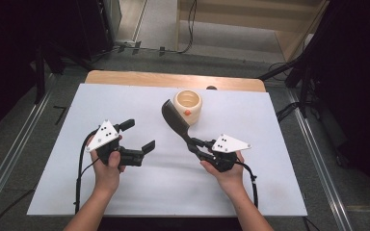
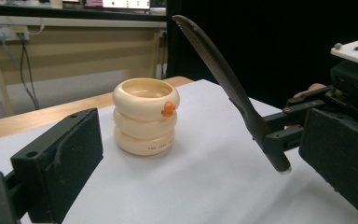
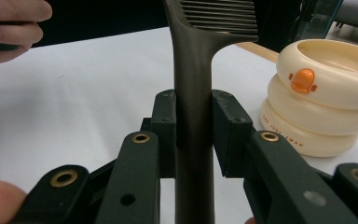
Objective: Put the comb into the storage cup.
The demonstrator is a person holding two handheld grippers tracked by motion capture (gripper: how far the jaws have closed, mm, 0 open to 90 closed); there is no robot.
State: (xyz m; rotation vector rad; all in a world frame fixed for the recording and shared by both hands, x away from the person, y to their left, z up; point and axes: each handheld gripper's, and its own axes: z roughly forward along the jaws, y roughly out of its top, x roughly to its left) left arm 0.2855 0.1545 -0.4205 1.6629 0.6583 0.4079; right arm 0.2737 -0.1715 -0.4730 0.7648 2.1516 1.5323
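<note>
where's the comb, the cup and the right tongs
comb [image 2: 223,74], left gripper view, on the middle of its toothed blade
cup [image 1: 189,106], high view, on its cream side wall
right tongs [image 3: 194,135], right gripper view, between the two pads clamped on the comb's handle

The comb [image 3: 193,70] is dark brown, with fine ridged teeth. Beside it, the cup [image 2: 145,116] is cream, built as three stacked rings, with a small orange duck bill and faint brown lettering low down. The surface [image 1: 139,187] is white, edged in pale wood behind the cup. The right gripper [image 3: 193,126] is black.
</note>
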